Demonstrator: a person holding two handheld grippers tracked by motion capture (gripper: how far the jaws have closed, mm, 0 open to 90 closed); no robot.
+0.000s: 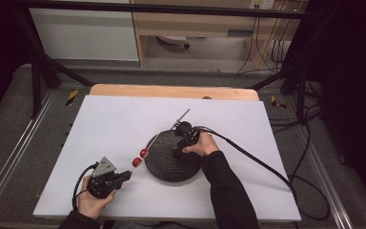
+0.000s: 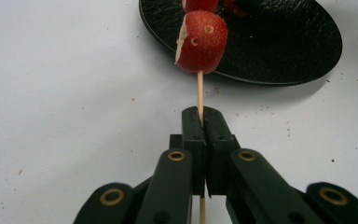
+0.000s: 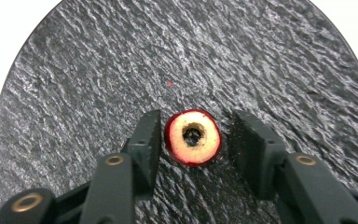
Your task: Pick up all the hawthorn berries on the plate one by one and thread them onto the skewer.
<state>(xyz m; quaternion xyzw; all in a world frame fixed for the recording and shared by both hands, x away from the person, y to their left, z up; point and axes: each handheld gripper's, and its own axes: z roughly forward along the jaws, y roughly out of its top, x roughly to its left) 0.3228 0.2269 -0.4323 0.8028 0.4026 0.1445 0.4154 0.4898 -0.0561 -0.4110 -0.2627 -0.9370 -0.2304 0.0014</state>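
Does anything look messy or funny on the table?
A little. Small brown crumbs speckle the white table near the round black plate. The red fruit piece between the right gripper's open jaws has its core cut out. Nothing looks spilled or broken.

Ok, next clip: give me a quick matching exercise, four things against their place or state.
Things:
1. left hand-held gripper
2. right hand-held gripper
3. cored fruit piece
4. black plate

States:
a. open, jaws on either side of a fruit piece
b. lies on the white table, right of the skewered fruit in the high view
c. shut on the wooden skewer
d. lies on the plate, hole facing up

Pairs: 1-c, 2-a, 3-d, 4-b
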